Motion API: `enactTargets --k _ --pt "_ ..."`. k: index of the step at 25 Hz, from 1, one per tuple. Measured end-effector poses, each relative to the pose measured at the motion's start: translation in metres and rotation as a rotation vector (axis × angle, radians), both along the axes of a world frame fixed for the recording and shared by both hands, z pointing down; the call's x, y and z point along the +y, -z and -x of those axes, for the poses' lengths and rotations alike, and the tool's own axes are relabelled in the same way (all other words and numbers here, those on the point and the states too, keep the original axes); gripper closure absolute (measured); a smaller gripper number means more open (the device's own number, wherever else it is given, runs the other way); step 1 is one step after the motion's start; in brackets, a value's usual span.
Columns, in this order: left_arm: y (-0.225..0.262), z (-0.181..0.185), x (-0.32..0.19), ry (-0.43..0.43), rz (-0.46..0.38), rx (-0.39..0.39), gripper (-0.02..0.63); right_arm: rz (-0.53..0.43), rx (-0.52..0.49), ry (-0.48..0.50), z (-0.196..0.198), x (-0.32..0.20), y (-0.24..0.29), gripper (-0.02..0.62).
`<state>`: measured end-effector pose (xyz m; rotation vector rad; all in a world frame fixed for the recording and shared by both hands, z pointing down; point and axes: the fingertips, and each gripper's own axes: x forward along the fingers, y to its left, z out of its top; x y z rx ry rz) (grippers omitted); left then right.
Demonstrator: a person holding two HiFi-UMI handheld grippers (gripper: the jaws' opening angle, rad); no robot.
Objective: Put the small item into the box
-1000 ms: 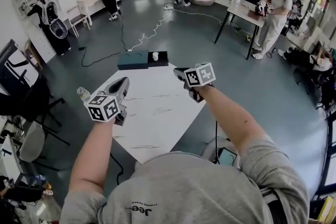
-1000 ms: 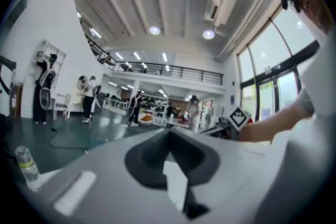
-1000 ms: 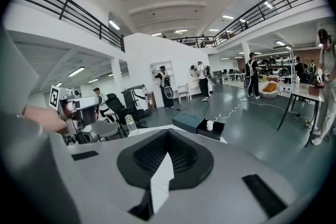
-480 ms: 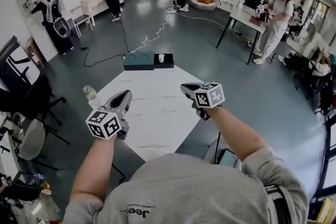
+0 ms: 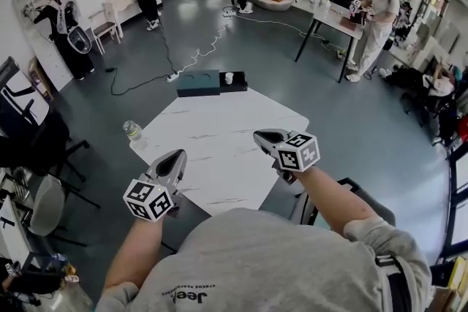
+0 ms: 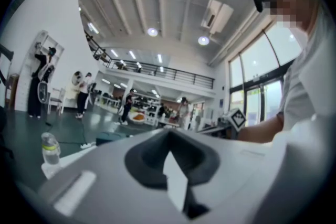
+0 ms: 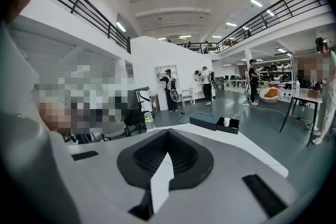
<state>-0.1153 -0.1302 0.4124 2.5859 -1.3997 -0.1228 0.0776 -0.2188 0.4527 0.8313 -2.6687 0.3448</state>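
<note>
At the far end of the white table (image 5: 219,150) lie a dark teal box (image 5: 199,83) and, touching its right side, a black open tray (image 5: 238,85) with a small white item (image 5: 229,77) standing in it. The right gripper view shows the same box (image 7: 205,121) and white item (image 7: 227,121) far ahead. My left gripper (image 5: 173,161) hovers over the table's near left edge and my right gripper (image 5: 265,137) over its near right edge. Both are shut with nothing between the jaws. Their closed tips fill the left gripper view (image 6: 169,136) and right gripper view (image 7: 167,136).
A clear plastic bottle (image 5: 132,131) stands at the table's left corner, also seen as a bottle (image 6: 50,148) in the left gripper view. Dark chairs (image 5: 29,139) stand to the left. Several people stand around the hall, and another table (image 5: 330,17) is at the back right.
Both grippers have drawn back toward my body, from mid-table to its near edge. The box and white item have stayed put.
</note>
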Motion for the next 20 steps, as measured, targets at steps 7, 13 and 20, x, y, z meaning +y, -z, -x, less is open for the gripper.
enactTargets --k 7,13,20 --pt "-0.007 0.007 0.018 -0.025 -0.023 -0.026 0.601 -0.01 -0.013 0.01 0.007 0.022 0.003 0.586" --pt "-0.002 0.008 0.024 -0.017 -0.036 -0.01 0.601 -0.015 -0.041 0.011 -0.001 0.031 0.003 0.586" --pt "-0.002 0.002 0.03 -0.001 -0.039 0.001 0.601 -0.005 -0.079 0.005 -0.016 0.035 0.001 0.586"
